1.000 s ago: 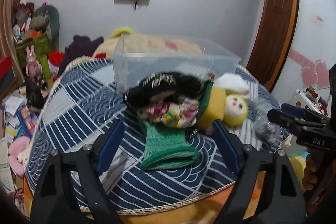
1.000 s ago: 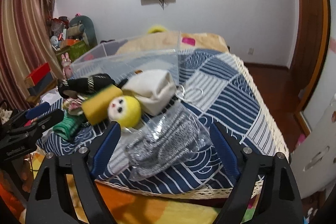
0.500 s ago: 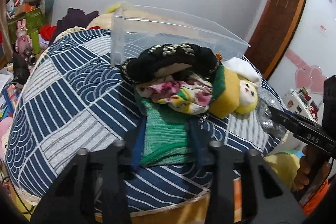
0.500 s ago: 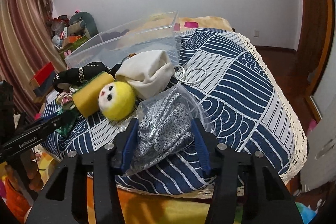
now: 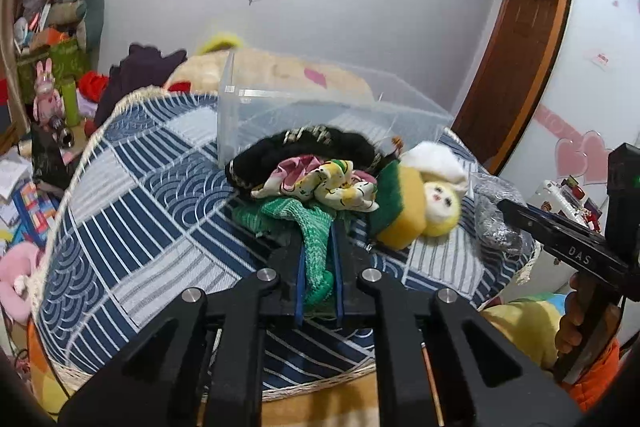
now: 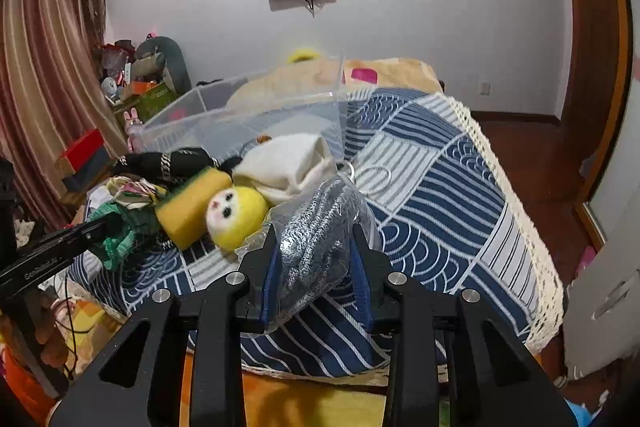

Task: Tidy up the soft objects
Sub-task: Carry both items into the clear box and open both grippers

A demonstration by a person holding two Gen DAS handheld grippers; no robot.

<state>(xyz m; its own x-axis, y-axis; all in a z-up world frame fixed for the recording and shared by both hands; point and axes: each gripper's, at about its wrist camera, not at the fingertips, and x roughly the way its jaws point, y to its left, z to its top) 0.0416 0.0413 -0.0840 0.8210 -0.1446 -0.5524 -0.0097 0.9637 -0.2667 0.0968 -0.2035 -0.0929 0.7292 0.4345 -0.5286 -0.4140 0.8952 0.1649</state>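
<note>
My left gripper [image 5: 318, 231] is shut on a green knit cloth [image 5: 316, 227] that lies at the near edge of a pile on the blue patterned bed. The pile holds a black knit piece [image 5: 304, 147], a floral cloth [image 5: 324, 183] and a yellow doll [image 5: 424, 203]. My right gripper [image 6: 314, 239] is shut on a clear bag of grey knit fabric [image 6: 316, 231], raised off the bed beside the doll [image 6: 236, 211]. A clear plastic box [image 5: 320, 115] stands behind the pile; it also shows in the right wrist view [image 6: 256, 123].
A white cloth [image 6: 288, 167] lies behind the doll. The bed's lace edge [image 6: 532, 251] drops off to a wooden floor at right. Clutter and toys [image 5: 48, 75] fill the floor at left. A wardrobe door [image 5: 588, 75] stands at right.
Both grippers closed from wide open: the left onto the green cloth, the right onto the bagged grey fabric. Both have since lifted and pulled their items slightly.
</note>
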